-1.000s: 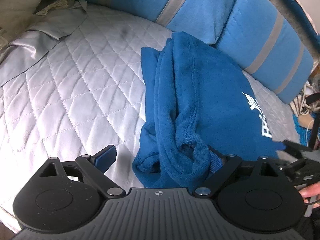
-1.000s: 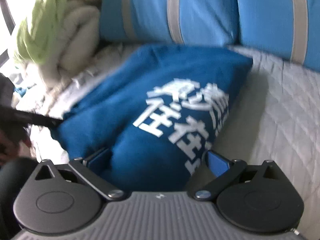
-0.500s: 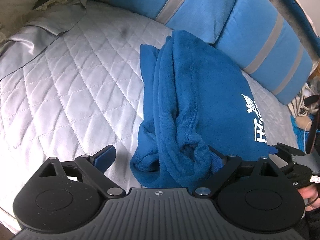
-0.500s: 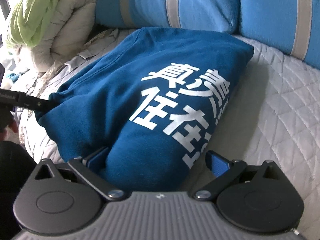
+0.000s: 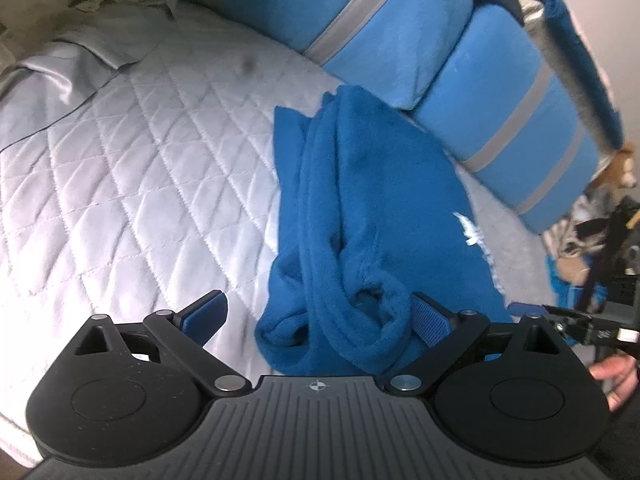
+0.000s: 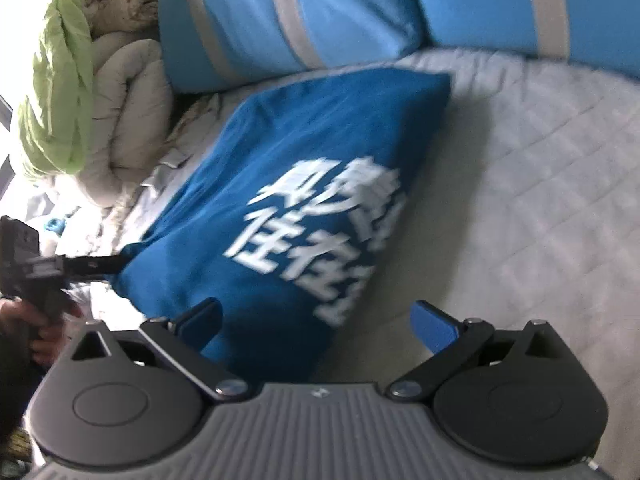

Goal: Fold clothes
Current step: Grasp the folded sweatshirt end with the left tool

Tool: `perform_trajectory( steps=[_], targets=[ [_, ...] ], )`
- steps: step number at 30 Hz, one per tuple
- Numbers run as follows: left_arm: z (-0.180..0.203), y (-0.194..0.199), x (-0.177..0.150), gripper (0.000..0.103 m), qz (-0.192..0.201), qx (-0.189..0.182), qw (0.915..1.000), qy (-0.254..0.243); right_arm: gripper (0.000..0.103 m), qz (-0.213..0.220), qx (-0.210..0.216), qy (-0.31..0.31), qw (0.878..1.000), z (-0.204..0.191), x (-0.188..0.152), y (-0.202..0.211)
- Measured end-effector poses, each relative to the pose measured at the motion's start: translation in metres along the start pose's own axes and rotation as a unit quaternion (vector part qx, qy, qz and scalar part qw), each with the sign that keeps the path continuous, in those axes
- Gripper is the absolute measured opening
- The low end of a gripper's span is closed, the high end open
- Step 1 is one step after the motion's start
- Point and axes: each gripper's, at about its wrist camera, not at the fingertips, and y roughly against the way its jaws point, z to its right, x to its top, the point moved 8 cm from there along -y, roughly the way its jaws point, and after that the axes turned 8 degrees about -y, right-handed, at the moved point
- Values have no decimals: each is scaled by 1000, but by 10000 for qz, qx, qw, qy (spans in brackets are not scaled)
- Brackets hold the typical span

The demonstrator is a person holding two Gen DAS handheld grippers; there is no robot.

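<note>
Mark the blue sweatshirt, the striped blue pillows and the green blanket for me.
blue sweatshirt (image 6: 288, 184): right wrist view, flat panel above the white print.
striped blue pillows (image 5: 400, 28): left wrist view, blue face right of the grey stripe.
green blanket (image 6: 60, 92): right wrist view, middle of the hanging fold.

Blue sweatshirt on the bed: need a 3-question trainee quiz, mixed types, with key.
1. True or false: the left gripper has its jaws shut on the blue sweatshirt.
2. What colour is the print on the sweatshirt? A white, B yellow, C black.
3. Fill in: the pillows behind the sweatshirt are blue with ___ stripes.

Key: 1 false, the jaws stand wide open with bunched fabric between them; 2 A; 3 grey.
</note>
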Motion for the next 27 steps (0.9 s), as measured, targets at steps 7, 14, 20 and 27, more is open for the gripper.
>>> perform_trajectory(
  steps=[7,14,20,27],
  targets=[
    [-24,-20,12,99,-79,-685,9952,692,103,289,-42,-596,9978,49,34,22],
    [-39,-51,18,99,-259,-1527,9808,1183,103,433,169,-1391,9892,81,37,10],
    [-23,-66,21,99,-709,-2111,9686,1107,103,421,411,-1819,9815,92,37,-8],
    [-6,-82,20,99,-995,-2618,9533,1131,103,345,729,-1992,9766,92,52,-31]
  ],
)
